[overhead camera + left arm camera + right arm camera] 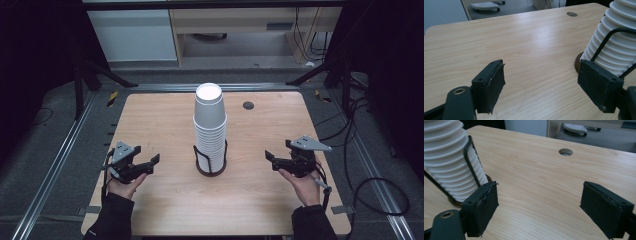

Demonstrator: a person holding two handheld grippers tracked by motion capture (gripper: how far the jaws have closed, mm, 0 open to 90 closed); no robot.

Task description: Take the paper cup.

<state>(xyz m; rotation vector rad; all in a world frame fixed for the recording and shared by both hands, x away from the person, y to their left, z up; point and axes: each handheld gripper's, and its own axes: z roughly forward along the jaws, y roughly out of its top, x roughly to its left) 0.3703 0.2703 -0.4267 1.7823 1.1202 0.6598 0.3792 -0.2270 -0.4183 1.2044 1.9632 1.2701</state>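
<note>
stack of white cups point(210, 125) upright in a wire holder point(210, 164) at the middle of the tabletop point(165, 200), between your two tools and apart from both. left tool point(148, 165) and right tool point(273, 159) both stand wide and empty. bring one tool to the top cup's wall, square to it, and lift straight up while the other steadies the holder.

White ribbed cups point(210, 120) sit in a black wire holder point(210, 161) with a brown base; light wood-grain counter point(165, 120); black tools.
</note>
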